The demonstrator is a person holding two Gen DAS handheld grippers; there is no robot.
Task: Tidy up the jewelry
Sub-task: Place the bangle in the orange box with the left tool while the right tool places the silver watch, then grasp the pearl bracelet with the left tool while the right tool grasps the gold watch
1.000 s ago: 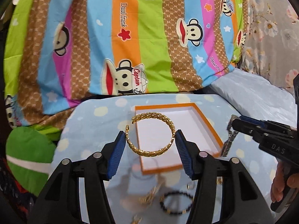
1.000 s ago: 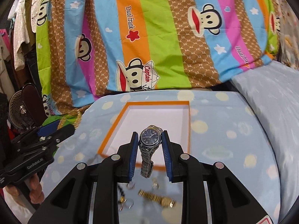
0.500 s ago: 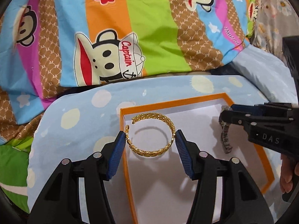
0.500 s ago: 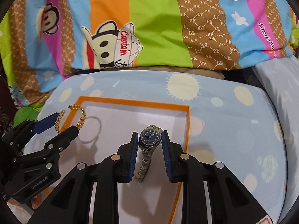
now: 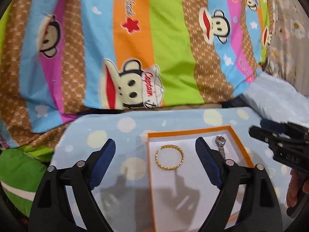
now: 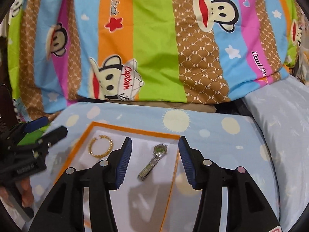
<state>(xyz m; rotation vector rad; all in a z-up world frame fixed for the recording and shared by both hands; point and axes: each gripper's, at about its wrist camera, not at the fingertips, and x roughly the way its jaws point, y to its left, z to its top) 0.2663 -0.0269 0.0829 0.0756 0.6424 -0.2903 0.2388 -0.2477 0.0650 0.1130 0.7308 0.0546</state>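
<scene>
Both our grippers have just been opening — the left gripper (image 5: 155,157) and right gripper (image 6: 154,157) stand wide, holding nothing. We see the gold bangle (image 5: 169,157) near the box (image 5: 190,130)'s left edge and the watch (image 6: 153,161) near its right edge — both lying inside.

1. A padded surface in a pale blue cover (image 5: 123,127) with cream dots and a sun print carries everything; I cannot tell whether it is a cushion or a mattress.
2. An orange-rimmed tray (image 5: 193,130) with a white floor lies flat on that cover, toward its right side in the left wrist view.
3. Behind, a striped cartoon-monkey blanket (image 6: 154,48) is heaped against the far edge of the blue cover.
4. To the right, a plain light blue pillow (image 6: 280,119) lies beside the dotted cover, just next to it.
5. At the left edge, green fabric (image 5: 21,166) with a white stripe shows below the cover's rim.
</scene>
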